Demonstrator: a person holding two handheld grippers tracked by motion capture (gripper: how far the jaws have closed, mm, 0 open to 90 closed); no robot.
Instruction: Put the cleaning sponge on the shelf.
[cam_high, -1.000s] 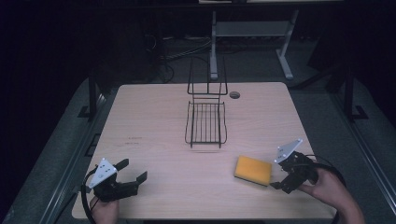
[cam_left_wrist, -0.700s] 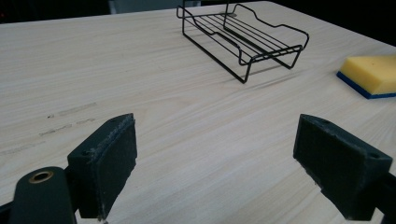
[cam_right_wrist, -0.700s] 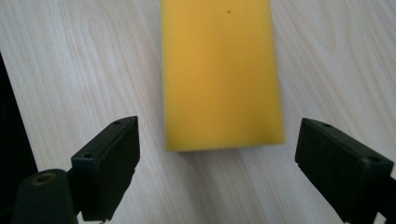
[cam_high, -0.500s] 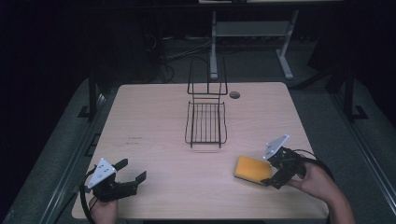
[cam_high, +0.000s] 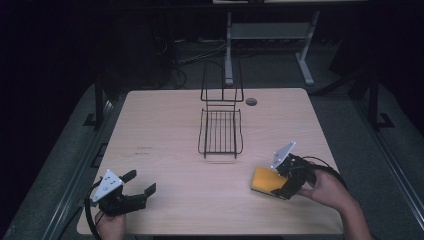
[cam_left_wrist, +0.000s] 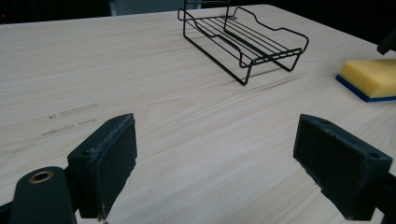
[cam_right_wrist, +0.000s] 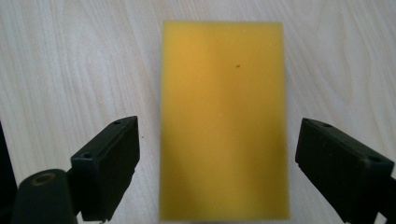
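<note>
A: Broadly, the table is the biggest thing to worry about: its pale wood top is smooth, so anything pressed sideways on it can slide instead of being caught.

B: Next down is the wire rack, standing mid-table, well apart from both tools. It seems out of harm's way unless a lifted load swings wide toward it.

A: Then the sponge, yellow on top with a blue underside, lying flat near the table's right front corner. The right gripper hovers over it, jaws spread wide with the sponge's long sides between them, not yet touching.

B: That is where the risk sits. Foam gives, so a shallow pinch may squash the top edge and let it pop free. If one jaw lands first, it likely pushes the sponge askew across the wood.

A: A descent that is too hard could also jam the jaw tips into the tabletop.

B: And the left gripper rests at the left front, jaws wide and empty, near the edge; its trailing cable might snag there.
</note>
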